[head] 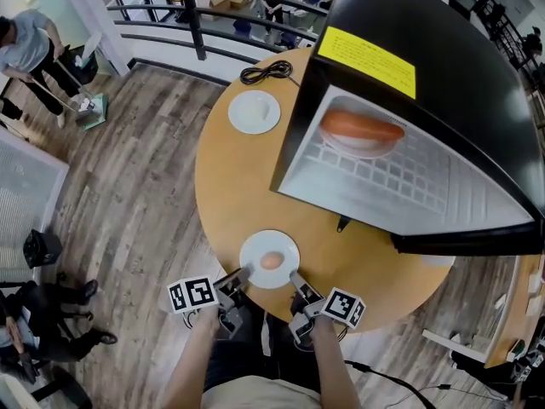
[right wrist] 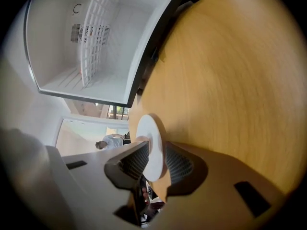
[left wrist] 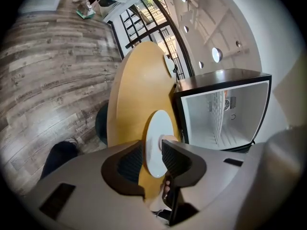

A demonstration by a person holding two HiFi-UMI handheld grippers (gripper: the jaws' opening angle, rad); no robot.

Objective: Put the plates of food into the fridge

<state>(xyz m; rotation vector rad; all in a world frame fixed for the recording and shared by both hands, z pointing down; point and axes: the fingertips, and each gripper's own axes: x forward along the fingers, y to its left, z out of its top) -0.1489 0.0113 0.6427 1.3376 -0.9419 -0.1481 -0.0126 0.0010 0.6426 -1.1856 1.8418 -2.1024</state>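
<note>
A white plate (head: 255, 250) with a small orange-pink piece of food (head: 271, 261) sits at the near edge of the round wooden table (head: 230, 186). My left gripper (head: 241, 276) straddles the plate's left rim and my right gripper (head: 296, 278) its right rim. In the left gripper view the plate (left wrist: 156, 128) stands between the spread jaws of the left gripper (left wrist: 152, 153), with a gap at one pad. In the right gripper view the plate (right wrist: 147, 131) also lies between the parted jaws of the right gripper (right wrist: 156, 161). Both are open. The black fridge (head: 426, 66) stands open, with a plate of orange food (head: 362, 130) on its shelf.
A second white plate (head: 254, 111) lies at the table's far side beside a coiled black cable (head: 266, 72). The fridge's white wire shelf (head: 400, 177) has bare space in front of the food. A dark railing (head: 196, 15) and people (head: 25, 49) are beyond the table.
</note>
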